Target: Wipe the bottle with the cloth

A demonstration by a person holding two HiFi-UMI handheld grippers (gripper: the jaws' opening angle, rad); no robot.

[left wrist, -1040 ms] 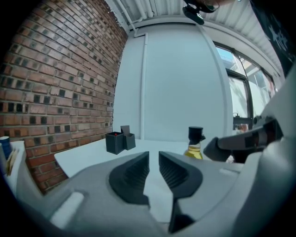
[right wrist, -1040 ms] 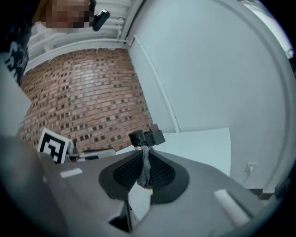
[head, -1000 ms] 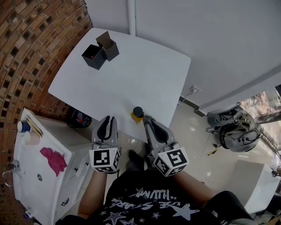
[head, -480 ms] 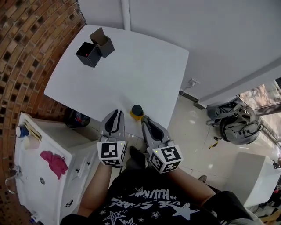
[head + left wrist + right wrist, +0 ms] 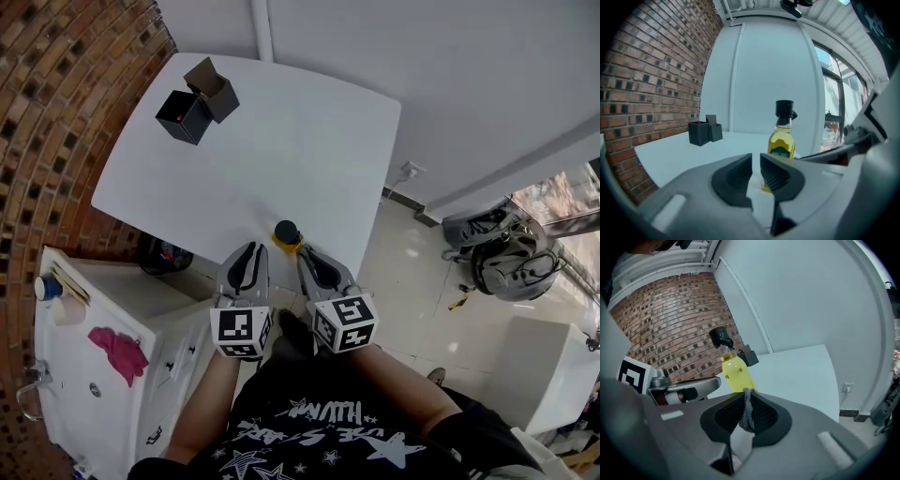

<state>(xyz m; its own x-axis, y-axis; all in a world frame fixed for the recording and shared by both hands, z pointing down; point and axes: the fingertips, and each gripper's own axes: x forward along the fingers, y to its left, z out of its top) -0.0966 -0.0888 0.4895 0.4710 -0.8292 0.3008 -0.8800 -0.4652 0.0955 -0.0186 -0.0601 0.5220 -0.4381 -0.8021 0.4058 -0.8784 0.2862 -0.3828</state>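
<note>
A bottle (image 5: 287,234) of yellow liquid with a black cap stands upright near the front edge of the white table (image 5: 281,141). Both grippers hover just in front of that edge, apart from the bottle. My left gripper (image 5: 246,267) is to its lower left; its jaws (image 5: 756,161) stand almost together with nothing between them, and the bottle (image 5: 783,136) shows just beyond. My right gripper (image 5: 316,265) is to the bottle's lower right, shut (image 5: 747,397) on a strip of grey cloth (image 5: 748,411). The bottle (image 5: 733,369) is ahead of it, slightly left.
Two black boxes (image 5: 194,101) stand at the table's far left corner. A brick wall (image 5: 47,141) runs along the left. A white cabinet (image 5: 94,375) with a pink rag (image 5: 120,349) is at lower left. Grey gear (image 5: 502,258) and a white box (image 5: 544,375) sit on the floor at right.
Both grippers have sunk and drawn closer together in front of the table edge. The right one still holds the cloth. The bottle has not moved on the table.
</note>
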